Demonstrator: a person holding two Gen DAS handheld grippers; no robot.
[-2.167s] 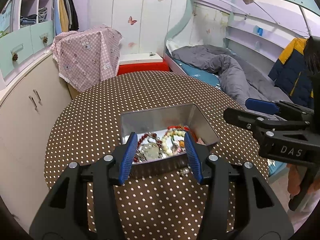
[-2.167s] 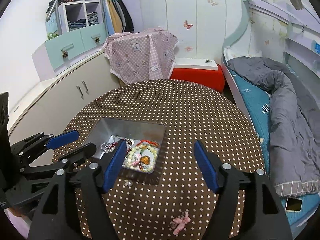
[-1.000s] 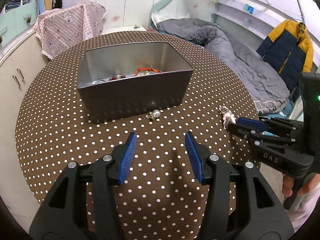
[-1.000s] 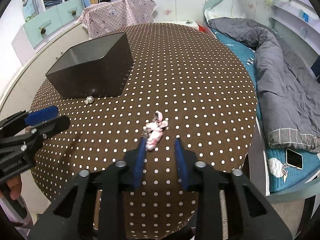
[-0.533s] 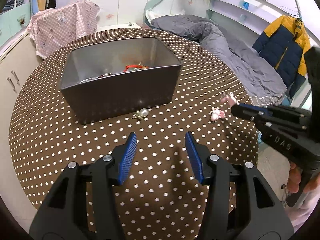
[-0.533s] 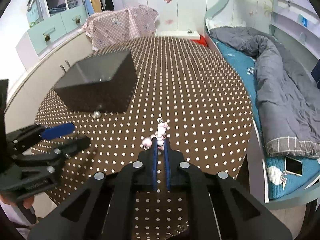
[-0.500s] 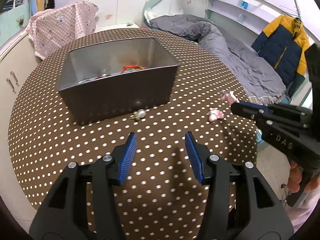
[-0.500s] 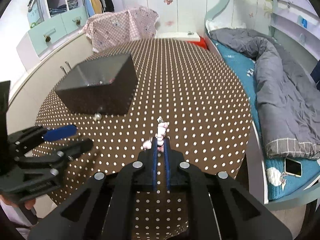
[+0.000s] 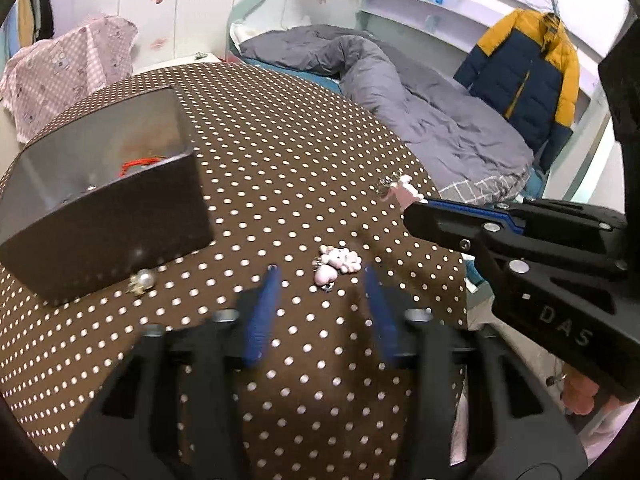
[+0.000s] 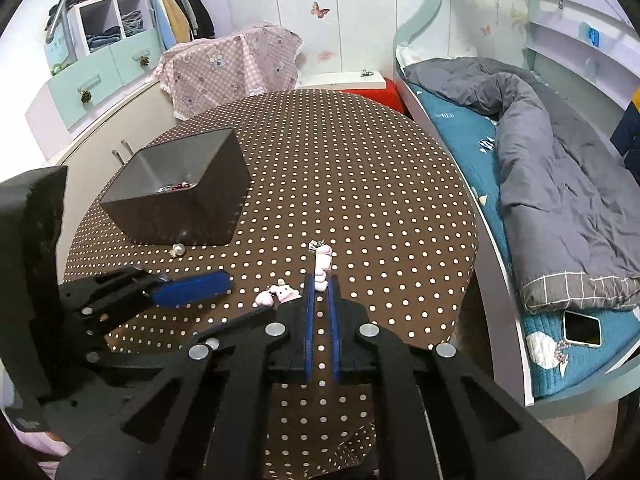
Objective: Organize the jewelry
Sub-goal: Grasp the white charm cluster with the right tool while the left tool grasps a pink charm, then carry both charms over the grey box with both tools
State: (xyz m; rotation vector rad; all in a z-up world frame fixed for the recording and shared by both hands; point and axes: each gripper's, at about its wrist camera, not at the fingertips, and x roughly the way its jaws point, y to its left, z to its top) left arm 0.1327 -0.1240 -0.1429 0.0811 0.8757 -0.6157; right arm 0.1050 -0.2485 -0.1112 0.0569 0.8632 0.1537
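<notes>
A dark metal box holding beads and a red cord stands at the left of the dotted round table. A pearl earring lies against its front wall. A pink charm rests on the cloth between the fingertips of my left gripper, whose jaws are closing without touching it. My right gripper is shut on a second pink charm, held just above the table. The loose charm lies just left of its fingers. The box and pearl lie further left.
The table edge drops off close on the right, toward a bed with a grey quilt. A phone lies on the bed's near corner. White cupboards stand behind the box. A yellow and navy jacket hangs beyond the bed.
My left gripper swung right from the pearl to the loose pink charm and its jaws narrowed. My right gripper shut on the other charm and lifted it slightly.
</notes>
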